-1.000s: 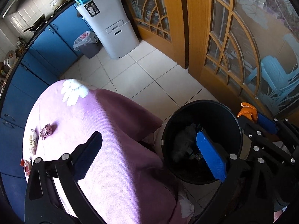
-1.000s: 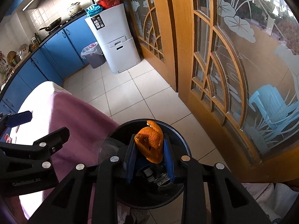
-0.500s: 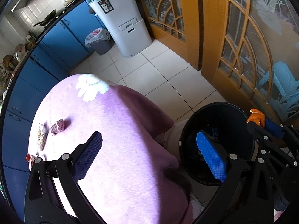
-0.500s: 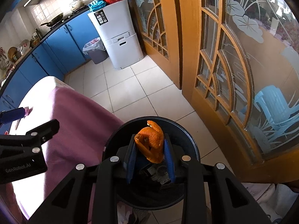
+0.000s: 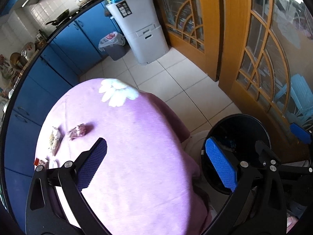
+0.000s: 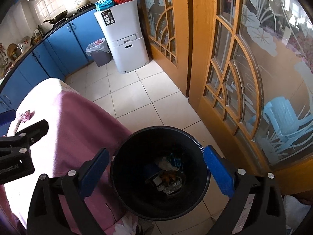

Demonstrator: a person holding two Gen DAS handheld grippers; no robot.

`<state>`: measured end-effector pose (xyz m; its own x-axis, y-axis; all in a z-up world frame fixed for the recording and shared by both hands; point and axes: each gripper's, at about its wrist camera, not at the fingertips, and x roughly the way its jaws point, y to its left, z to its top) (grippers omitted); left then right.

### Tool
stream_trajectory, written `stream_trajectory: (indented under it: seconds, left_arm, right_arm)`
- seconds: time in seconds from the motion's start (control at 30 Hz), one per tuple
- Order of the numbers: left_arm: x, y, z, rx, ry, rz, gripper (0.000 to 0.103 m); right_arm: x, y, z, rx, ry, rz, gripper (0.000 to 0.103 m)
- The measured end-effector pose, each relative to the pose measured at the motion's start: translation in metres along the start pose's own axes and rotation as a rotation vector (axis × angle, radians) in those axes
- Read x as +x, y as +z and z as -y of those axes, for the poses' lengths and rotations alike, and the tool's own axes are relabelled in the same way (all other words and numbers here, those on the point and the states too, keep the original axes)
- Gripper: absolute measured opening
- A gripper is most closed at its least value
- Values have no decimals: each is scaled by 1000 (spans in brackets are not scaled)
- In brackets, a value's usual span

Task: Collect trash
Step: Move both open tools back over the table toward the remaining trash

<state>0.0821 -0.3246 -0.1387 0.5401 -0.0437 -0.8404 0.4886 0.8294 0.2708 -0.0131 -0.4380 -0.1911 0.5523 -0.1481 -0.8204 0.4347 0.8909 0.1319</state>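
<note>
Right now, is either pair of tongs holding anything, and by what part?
Nothing is held. The right tongs have just opened, empty, above the black bin; the left tongs gape empty over the tablecloth.

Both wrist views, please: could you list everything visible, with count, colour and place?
Trash bin: one, black, on the floor beside the table, litter inside.
Table: one, purple cloth with a white flower.
Wrappers: a few, crumpled, at the table's far side.
Lined bin: one, grey, by the blue cabinets.
Storage unit: one, white, by the wooden doors.
Left gripper: open, empty, over the table's edge.
Right gripper: jaws just opened, empty, above the trash bin.
</note>
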Motion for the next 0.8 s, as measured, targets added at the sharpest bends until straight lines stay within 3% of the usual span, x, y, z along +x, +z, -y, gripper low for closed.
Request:
stream_trajectory:
  seconds: [0.33,0.8]
  left_arm:
    - [-5,-21,-88,-158,13,-8,100]
    - [1,-100,-248,-428,113,-43,99]
  right_arm:
    - [-15,9,-78,-131,21,41,96]
    - [-10,11,-230,-376,107,40,96]
